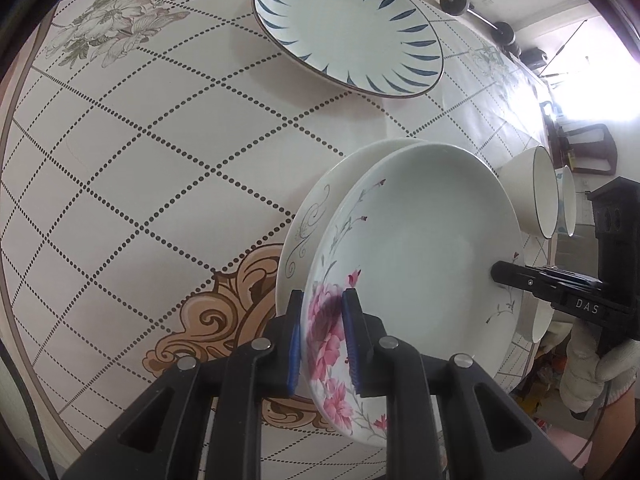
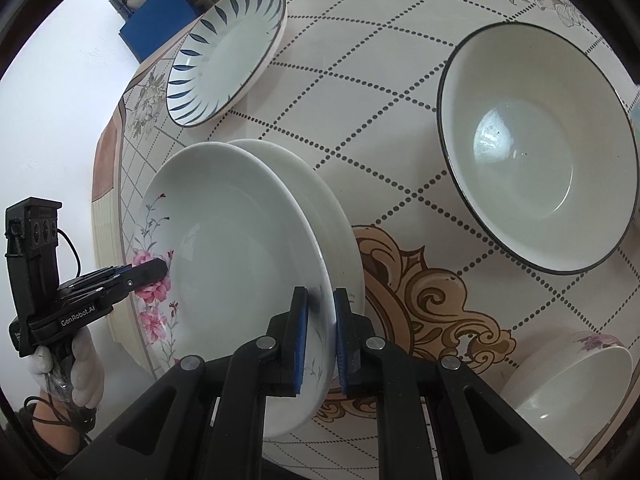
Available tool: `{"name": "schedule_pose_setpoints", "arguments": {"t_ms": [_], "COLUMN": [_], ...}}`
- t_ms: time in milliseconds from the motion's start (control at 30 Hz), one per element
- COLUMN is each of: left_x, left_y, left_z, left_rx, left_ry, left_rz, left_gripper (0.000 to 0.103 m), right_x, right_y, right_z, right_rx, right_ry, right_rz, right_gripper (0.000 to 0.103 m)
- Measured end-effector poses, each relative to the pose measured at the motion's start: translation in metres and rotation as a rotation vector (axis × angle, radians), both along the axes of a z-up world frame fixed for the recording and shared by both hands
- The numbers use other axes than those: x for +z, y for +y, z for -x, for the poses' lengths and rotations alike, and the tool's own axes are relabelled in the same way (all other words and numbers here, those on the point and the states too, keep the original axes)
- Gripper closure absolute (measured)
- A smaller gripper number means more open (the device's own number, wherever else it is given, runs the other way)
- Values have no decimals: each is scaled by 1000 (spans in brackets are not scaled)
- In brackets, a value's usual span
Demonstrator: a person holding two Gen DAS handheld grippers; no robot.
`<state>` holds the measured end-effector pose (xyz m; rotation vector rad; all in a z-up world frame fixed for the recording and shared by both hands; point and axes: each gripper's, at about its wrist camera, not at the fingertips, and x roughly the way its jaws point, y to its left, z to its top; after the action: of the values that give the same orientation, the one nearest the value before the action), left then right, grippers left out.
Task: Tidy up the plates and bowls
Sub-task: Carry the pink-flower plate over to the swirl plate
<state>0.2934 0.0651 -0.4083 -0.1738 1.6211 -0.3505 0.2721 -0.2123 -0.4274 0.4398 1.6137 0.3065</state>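
You hold one pink-flowered plate [image 1: 420,264] by opposite rims, your left gripper [image 1: 322,344] and right gripper [image 2: 320,340] each clamped on it, just above one scroll-patterned plate [image 1: 312,216] on the table [image 1: 160,180]. One blue-leaf plate [image 1: 348,28] lies well apart. Three bowls: dark-rimmed bowl [image 2: 536,148], blue-marked bowl [image 1: 568,200], floral bowl [image 2: 568,376].
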Motion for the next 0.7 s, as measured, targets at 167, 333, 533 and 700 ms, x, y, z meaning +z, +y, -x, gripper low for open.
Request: {"name": "schedule_pose_setpoints", "arguments": {"t_ms": [167,333,533,700], "left_x": [-6,-7,-11,-14], "left_y": [-1,-4,-3,-4], "left_z": [-1,-1,-4,-9], "left_rx": [-5,-12,3,24], "left_ry": [2,-2,40,98], "left_rz": [-20,-35,-39,-53], "left_gripper": [86,85,84,84], "right_x": [-11,-14,-11,-9], "right_y": [4,3,7,15], "right_z": [-1,-3,-8,-12], "right_rx": [8,13,31,21], "right_ry": [9,11,6,45], "right_rz": [4,10,28,62], "right_gripper": [89,89,88,84]}}
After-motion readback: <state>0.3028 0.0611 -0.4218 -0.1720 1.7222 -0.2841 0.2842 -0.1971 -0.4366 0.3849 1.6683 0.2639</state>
